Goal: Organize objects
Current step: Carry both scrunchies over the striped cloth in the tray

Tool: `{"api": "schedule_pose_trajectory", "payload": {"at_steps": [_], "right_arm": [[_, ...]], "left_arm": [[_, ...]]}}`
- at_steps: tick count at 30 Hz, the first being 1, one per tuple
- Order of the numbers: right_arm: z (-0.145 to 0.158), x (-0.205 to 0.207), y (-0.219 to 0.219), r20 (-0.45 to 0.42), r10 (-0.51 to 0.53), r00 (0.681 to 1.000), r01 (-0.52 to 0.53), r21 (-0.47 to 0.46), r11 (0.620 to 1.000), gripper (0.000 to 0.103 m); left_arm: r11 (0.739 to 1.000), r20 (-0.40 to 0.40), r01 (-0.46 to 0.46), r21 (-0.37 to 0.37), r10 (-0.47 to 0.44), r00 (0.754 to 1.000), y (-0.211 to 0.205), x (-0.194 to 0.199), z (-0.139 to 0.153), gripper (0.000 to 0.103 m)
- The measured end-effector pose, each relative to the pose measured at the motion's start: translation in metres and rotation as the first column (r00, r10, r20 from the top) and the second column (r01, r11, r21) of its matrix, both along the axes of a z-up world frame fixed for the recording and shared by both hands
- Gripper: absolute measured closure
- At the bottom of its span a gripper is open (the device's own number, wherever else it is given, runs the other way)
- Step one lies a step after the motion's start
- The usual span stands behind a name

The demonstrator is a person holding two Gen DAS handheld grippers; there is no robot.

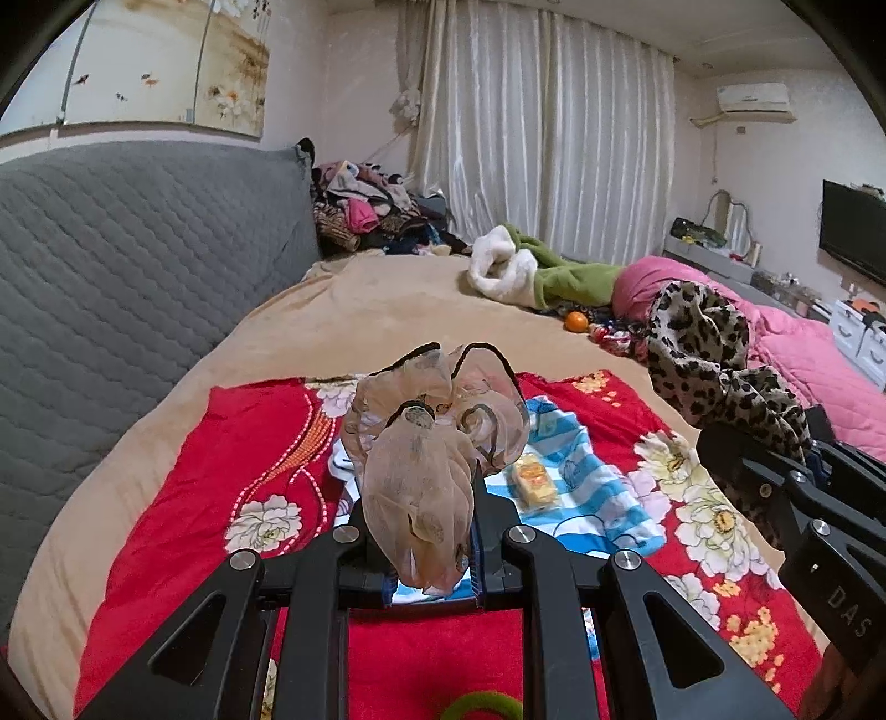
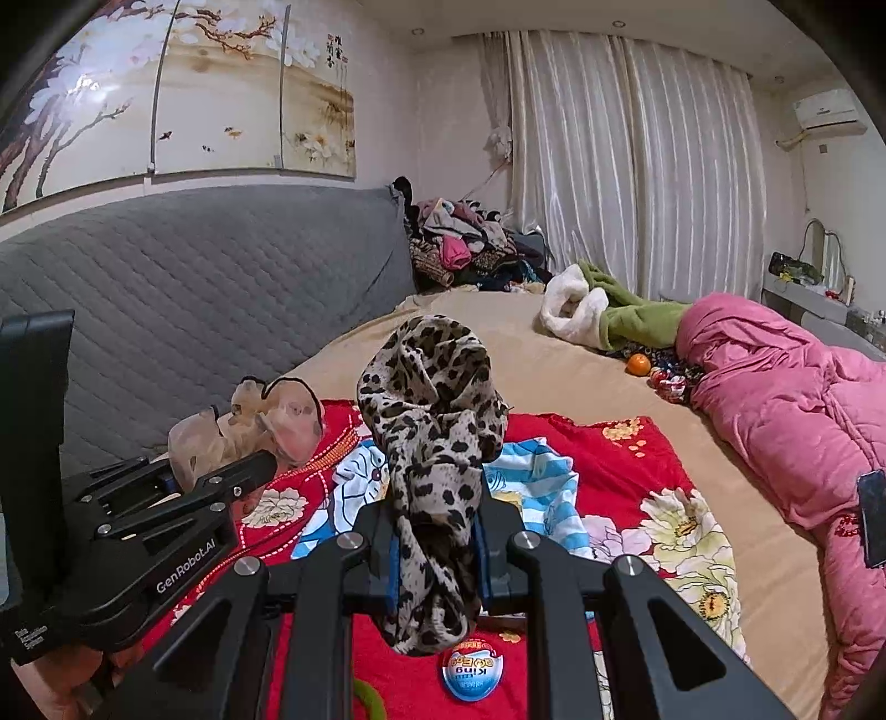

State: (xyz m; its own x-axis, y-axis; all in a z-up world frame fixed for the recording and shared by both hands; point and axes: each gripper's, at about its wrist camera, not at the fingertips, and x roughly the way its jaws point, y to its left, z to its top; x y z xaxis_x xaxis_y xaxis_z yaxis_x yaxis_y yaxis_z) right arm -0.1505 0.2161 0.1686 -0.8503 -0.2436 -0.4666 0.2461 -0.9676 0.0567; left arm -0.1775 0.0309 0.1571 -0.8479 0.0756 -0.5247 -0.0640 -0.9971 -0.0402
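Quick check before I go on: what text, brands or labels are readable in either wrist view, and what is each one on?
"GenRobot.AI": side of the left gripper, right wrist view.
"DAS": body of the right gripper, left wrist view.
"King Egg", upside down: blue and white egg on the red floral cloth.
Small white print on the left gripper's base: too blurred.
Characters on the wall painting: too small.

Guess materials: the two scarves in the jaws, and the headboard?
Sheer scarf: thin chiffon-like fabric, probably; the striped cloth shows faintly through it. Leopard scarf: opaque soft woven fabric, matte, crumpled in loose folds. Headboard: grey quilted textile cover, diamond stitching, matte.
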Motion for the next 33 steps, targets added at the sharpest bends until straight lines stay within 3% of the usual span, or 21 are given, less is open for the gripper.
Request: {"api": "schedule_pose_trajectory", "payload": {"at_steps": [33], "right_arm": [[-0.076, -0.098, 0.005, 0.102, -0.011, 0.995, 0.011, -0.004, 1.000, 0.083]], "left_arm": [[1.000, 0.099, -0.024, 0.015, 0.022, 0.995, 0.003, -0.103, -0.081, 0.084]]}}
